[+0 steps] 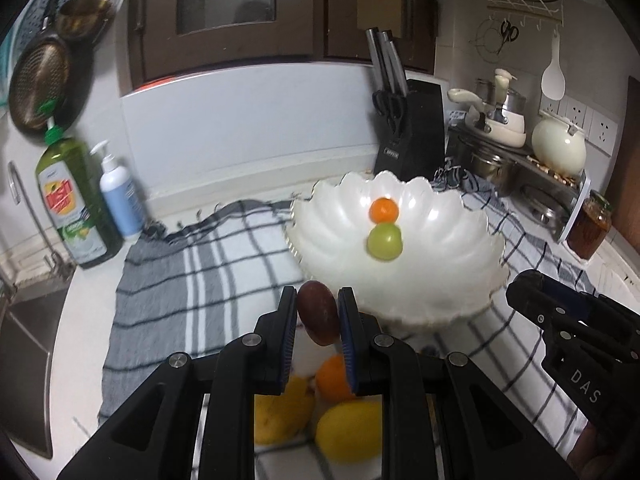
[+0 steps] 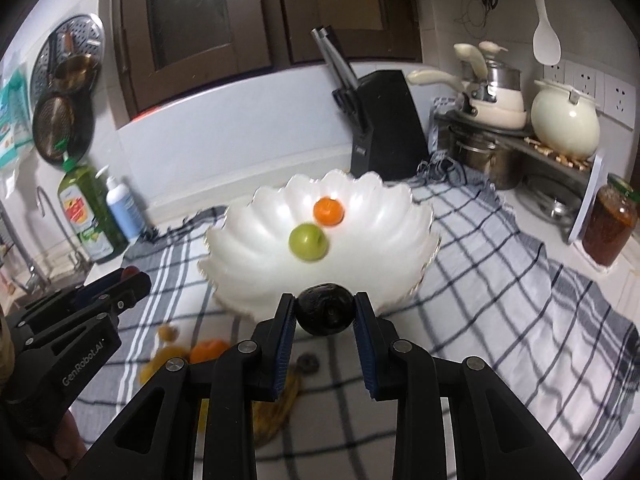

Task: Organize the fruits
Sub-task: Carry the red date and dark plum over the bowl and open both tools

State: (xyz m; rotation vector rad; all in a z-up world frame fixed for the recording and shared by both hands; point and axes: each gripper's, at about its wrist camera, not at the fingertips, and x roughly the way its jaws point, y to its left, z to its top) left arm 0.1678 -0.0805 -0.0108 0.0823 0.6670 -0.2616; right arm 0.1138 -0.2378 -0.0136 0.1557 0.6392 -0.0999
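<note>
1. The left gripper (image 1: 318,312) clamps a dark reddish-brown fruit (image 1: 318,312) between its pads at lower centre of the left wrist view, just short of the white scalloped bowl (image 1: 460,240).
2. The right gripper (image 2: 325,314) is closed on a round, near-black fruit (image 2: 325,309) at lower centre of its own view, right at the bowl's near rim.
3. An orange (image 1: 384,209) and a green fruit (image 1: 384,241) already sit touching each other in the bowl's middle.
4. More fruit, yellow and orange, lies blurred on the checked cloth (image 1: 208,264) below the left fingers.
5. To do this well, I judge each fruit should clear the rim, then be lowered into bare bowl floor beside the two inside before the pads release, one hand at a time.
6. Both grippers tilt downward toward the bowl, side by side.
</note>
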